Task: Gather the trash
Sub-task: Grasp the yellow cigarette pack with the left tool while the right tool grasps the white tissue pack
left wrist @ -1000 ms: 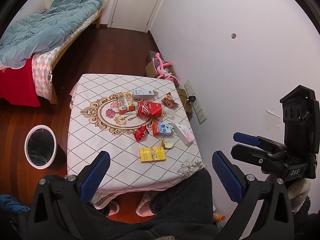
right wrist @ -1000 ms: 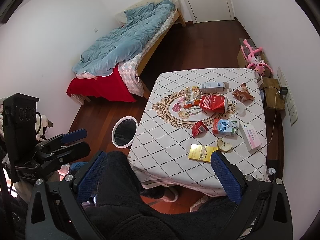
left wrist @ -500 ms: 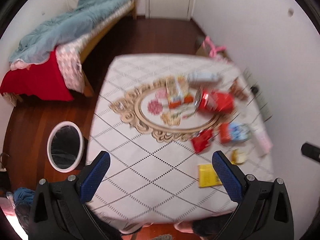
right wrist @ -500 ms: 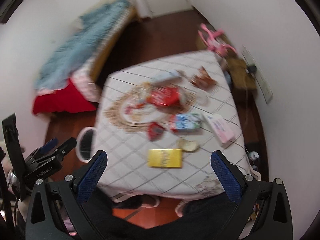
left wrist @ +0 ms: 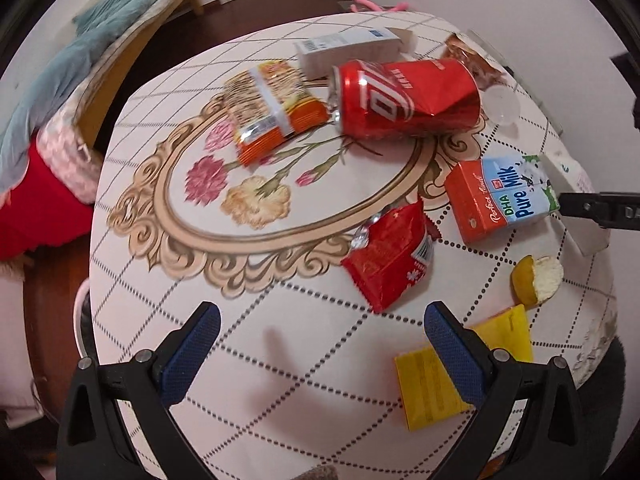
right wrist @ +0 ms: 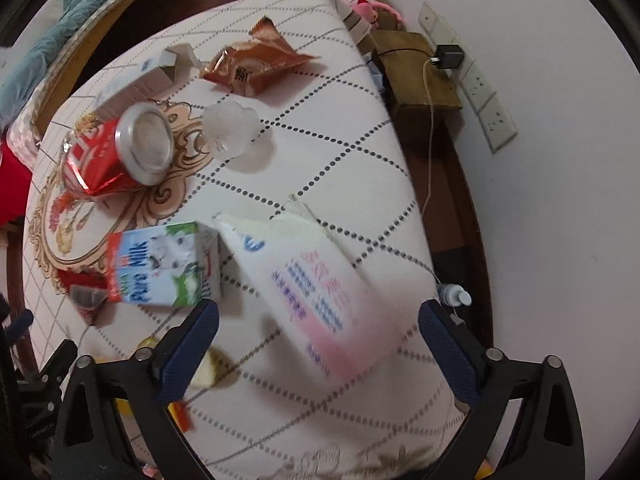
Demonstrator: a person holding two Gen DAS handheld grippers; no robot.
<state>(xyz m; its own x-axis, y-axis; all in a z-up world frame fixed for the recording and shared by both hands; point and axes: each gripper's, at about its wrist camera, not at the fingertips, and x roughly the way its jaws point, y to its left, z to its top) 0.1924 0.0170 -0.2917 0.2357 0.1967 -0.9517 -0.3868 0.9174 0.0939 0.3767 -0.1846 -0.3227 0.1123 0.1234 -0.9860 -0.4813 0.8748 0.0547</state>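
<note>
My two claws have dropped close to the table, both wide open and empty, ready to grab trash.

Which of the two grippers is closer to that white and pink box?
Right. The right gripper hangs open just over the white and pink box; the left gripper is by the red wrapper.

Table w/ white diamond-pattern cloth, floral oval in the middle. Lying on it: dented red can on its side, orange snack pack just left of it, white box behind. Milk carton near right edge, red wrapper beside it, fruit peel, yellow packet at front. Also brown wrapper, clear plastic cup, pink-white pouch next to the carton.
</note>
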